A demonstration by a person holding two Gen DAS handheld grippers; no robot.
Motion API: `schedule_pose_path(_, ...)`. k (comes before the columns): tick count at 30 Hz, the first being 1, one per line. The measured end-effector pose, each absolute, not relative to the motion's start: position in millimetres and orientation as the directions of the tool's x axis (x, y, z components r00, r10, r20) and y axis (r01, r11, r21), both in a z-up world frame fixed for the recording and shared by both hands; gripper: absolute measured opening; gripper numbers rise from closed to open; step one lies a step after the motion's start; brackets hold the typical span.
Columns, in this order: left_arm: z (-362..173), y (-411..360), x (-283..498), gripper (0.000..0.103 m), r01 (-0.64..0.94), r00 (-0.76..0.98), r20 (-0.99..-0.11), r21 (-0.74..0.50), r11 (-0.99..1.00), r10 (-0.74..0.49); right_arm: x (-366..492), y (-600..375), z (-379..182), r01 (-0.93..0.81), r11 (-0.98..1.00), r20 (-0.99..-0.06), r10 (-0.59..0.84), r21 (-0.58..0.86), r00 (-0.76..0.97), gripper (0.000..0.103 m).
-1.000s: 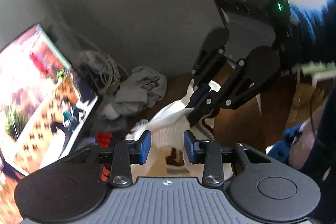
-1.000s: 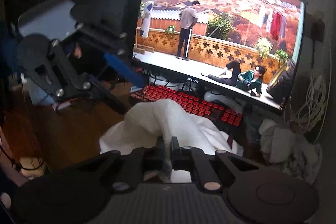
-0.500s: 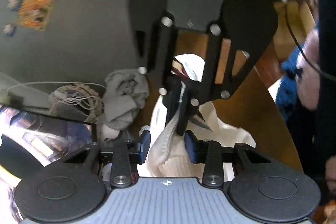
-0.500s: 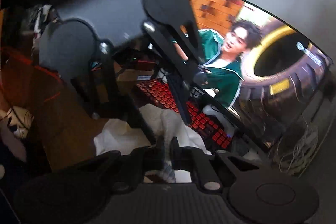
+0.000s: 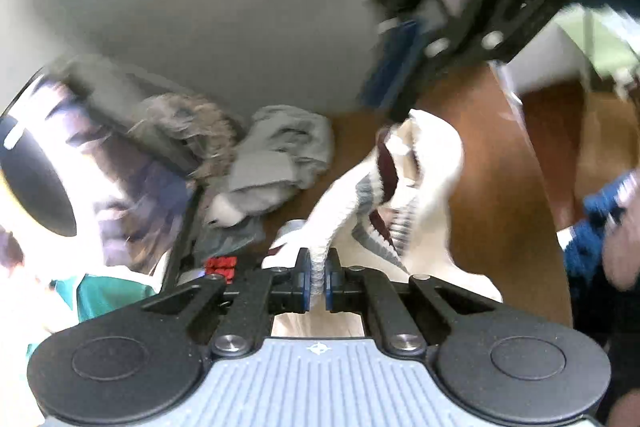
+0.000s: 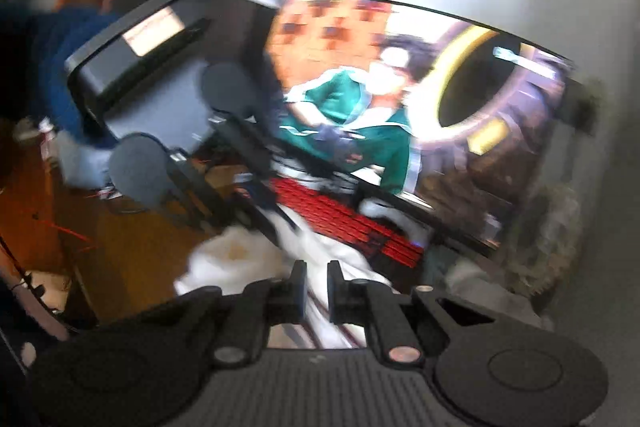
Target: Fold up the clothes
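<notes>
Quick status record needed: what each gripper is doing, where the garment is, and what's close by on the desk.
garment: white knitted sweater with dark red and grey pattern, bunched, part lifted off the brown wooden desk
left gripper: shut on a ribbed edge of the sweater
right gripper: narrow gap between its fingers, sweater fabric passes through; grip unclear, image blurred
nearby: crumpled grey cloth beside the sweater; red-lit keyboard below the curved monitor

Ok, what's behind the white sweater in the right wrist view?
Behind the white sweater lies a red keyboard, partly covered by the cloth, and behind that a monitor. The keyboard's near edge is hidden.
</notes>
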State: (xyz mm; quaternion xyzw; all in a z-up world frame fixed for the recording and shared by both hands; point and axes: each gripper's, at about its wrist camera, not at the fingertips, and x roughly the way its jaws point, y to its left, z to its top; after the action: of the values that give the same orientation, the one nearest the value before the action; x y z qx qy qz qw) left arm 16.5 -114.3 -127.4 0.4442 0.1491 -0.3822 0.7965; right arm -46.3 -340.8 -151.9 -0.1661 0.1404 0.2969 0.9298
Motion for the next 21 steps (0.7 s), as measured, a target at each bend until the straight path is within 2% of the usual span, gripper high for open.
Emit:
schedule_pose_path(2, -123.1, -98.7, 24.2, 0.006, 0.732, 0.68, -0.551, 0.548, 0.406, -0.483, -47.5, -357.3, -160.3, -0.549, 0.809, -0.373, 0.454, -0.208, 0.809, 0.018)
schedule_pose_path(8, -124.1, -61.0, 42.2, 0.006, 0.682, 0.724, -0.489, 0.394, 0.617, -0.487, -44.3, -379.7, -195.7, -0.54, 0.832, -0.412, 0.45, -0.13, 0.792, 0.018)
schedule_pose_path(13, -131.9, -46.2, 46.8, 0.006, 0.641, 0.749, -0.462, 0.324, 0.696, -0.474, -51.7, -362.7, -229.5, -0.562, 0.799, -0.488, 0.412, -0.212, 0.769, 0.018)
schedule_pose_path(17, -140.1, -38.4, 50.9, 0.006, 0.623, 0.754, -0.466, 0.285, 0.728, -0.463, -57.2, -350.6, -245.3, -0.575, 0.776, -0.502, 0.4, -0.259, 0.766, 0.017)
schedule_pose_path(21, -144.8, -32.3, 56.6, 0.006, 0.611, 0.755, -0.474, 0.256, 0.749, -0.454, -58.3, -341.3, -235.0, -0.603, 0.729, -0.492, 0.414, -0.325, 0.766, 0.017)
